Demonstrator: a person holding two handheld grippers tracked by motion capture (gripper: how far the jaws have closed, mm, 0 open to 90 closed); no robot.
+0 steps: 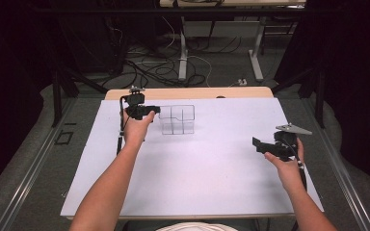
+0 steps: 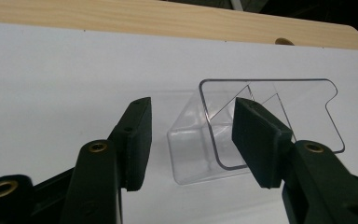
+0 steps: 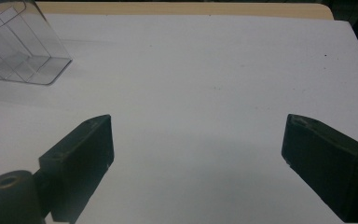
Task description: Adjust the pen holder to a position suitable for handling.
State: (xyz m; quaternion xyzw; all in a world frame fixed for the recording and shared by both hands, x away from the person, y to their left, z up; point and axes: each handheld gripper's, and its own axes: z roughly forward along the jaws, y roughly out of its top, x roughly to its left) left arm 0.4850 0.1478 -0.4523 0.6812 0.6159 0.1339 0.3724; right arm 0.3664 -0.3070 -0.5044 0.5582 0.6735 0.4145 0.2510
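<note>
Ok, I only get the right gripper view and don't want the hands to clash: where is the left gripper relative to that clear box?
Observer: The left gripper is right at the clear box, with the box's near wall between its jaws.
Operator: Has it gripped the wall?
Observer: No. The jaws stand apart, and the outer one is clear of the wall.
Operator: And where is my gripper from above?
Observer: The right gripper is over the right side of the white sheet. It points left and is well away from the box and the other hand.
</note>
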